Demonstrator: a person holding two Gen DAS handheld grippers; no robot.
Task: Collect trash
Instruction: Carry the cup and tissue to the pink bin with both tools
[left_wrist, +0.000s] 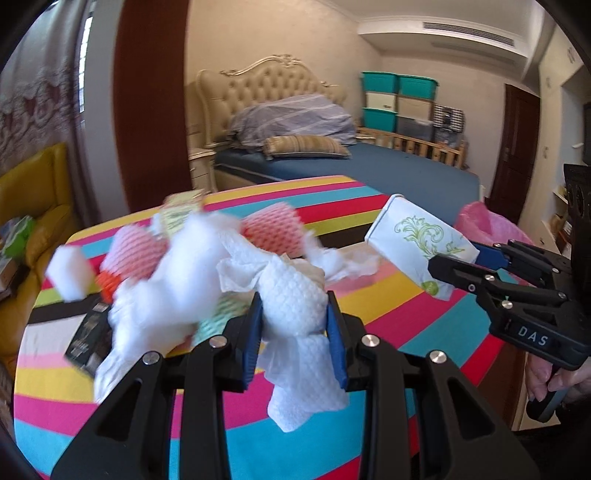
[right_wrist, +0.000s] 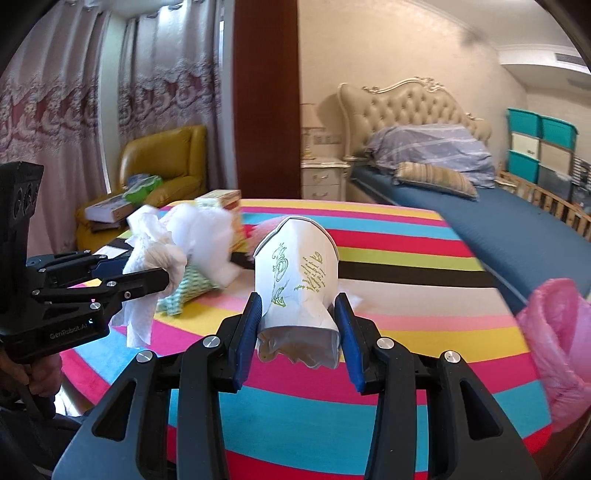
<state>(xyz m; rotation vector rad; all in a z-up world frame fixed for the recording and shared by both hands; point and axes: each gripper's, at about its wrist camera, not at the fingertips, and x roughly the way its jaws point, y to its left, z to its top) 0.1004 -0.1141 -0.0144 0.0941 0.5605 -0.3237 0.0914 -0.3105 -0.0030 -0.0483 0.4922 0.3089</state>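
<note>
Left gripper (left_wrist: 294, 325): fingers clenched on a crumpled white paper towel (left_wrist: 295, 314), held above the striped surface (left_wrist: 369, 325). Right gripper (right_wrist: 301, 332): fingers clamped on a crushed paper cup (right_wrist: 297, 273), its mouth pointing away, also above the surface. More tissue and pink foam netting (left_wrist: 271, 230) lie blurred beyond. Pink plastic bag (right_wrist: 557, 339) at the surface's right edge.

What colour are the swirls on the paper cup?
Green, on a white paper cup; clearest in the right wrist view.
</note>
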